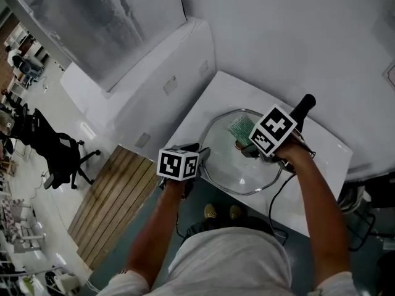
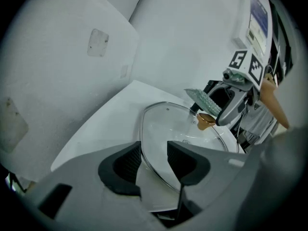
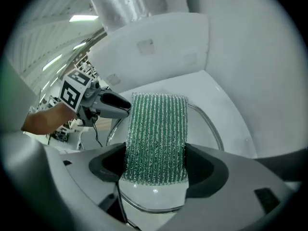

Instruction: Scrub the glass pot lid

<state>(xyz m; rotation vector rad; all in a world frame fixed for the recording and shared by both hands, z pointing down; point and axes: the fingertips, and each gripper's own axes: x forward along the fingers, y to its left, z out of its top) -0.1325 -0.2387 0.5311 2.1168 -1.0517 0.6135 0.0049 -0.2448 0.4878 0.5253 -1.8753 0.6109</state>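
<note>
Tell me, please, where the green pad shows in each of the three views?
Head view: the pad is right of centre, over the lid.
Left gripper view: the pad is at the upper right, held just above the knob.
Right gripper view: the pad is dead centre, clamped in the right gripper tongs.
Shared landmark: the lid, lying under the pad in all three.

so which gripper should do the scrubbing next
Right. The right gripper is shut on the green scrub pad, held over the glass lid near its knob. The left gripper has no pad; its jaws stand apart astride the lid's rim, better suited to steadying it.
</note>
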